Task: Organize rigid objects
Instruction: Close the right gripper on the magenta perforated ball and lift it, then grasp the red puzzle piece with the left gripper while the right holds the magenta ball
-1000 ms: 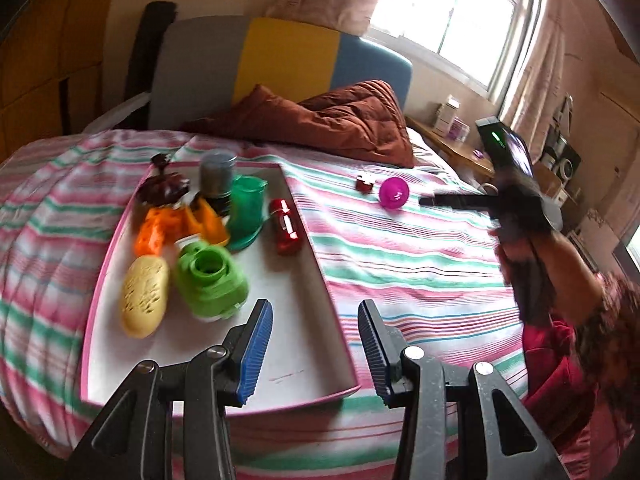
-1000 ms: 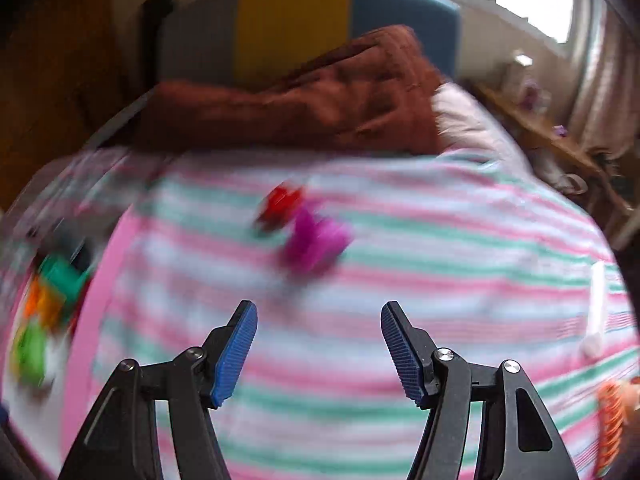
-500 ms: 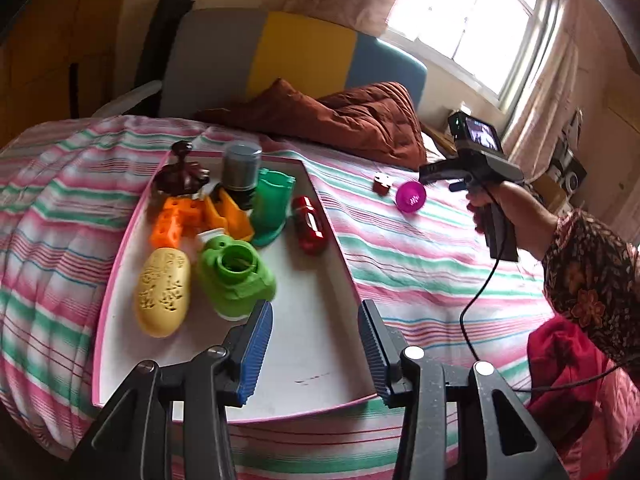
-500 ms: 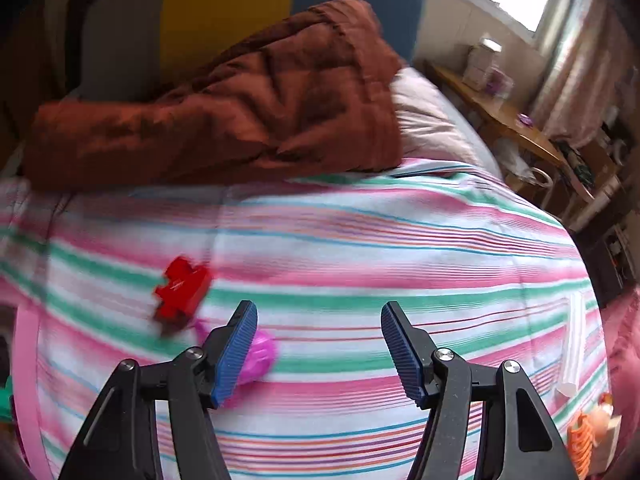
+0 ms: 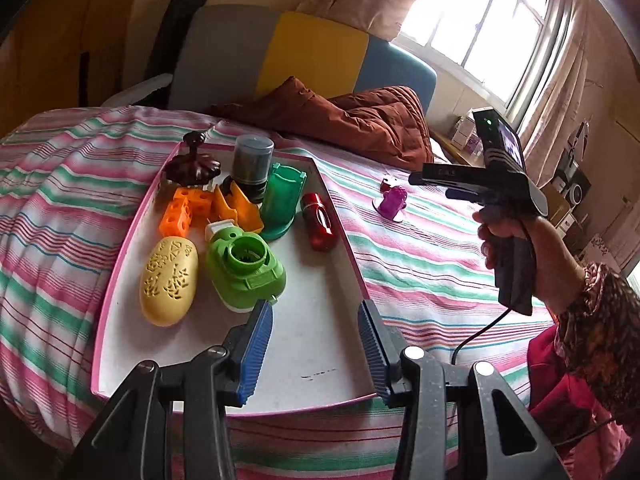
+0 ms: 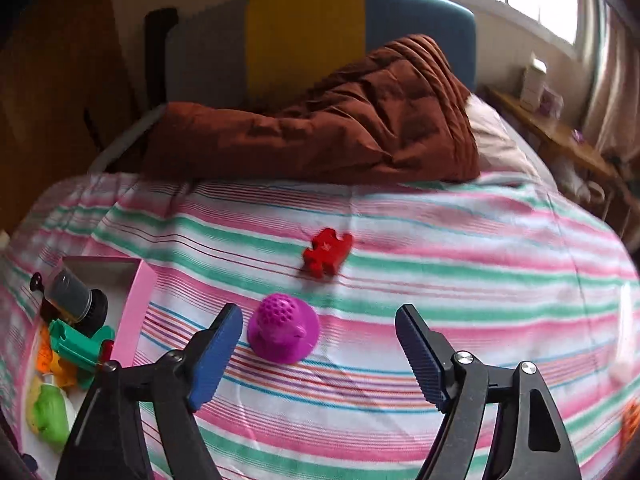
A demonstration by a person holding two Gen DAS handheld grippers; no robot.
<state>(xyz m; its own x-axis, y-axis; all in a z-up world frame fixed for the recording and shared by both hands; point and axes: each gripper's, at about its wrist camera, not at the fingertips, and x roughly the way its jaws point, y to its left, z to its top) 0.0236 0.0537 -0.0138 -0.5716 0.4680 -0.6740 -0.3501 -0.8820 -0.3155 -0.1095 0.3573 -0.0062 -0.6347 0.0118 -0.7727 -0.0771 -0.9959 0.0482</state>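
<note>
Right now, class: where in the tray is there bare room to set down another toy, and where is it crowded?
Free: the white tray floor nearest the left tongs, bordered by the green toy and the red cylinder. Crowded: the far end, around the orange blocks, teal holder and grey jar.

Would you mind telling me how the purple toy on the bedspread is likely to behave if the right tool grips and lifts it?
The purple toy looks like moulded plastic, so probably stiff and light. Its flared base should resist tipping, though the soft bedspread may let it rock. The bumpy dome likely helps the open right tool hold it.
</note>
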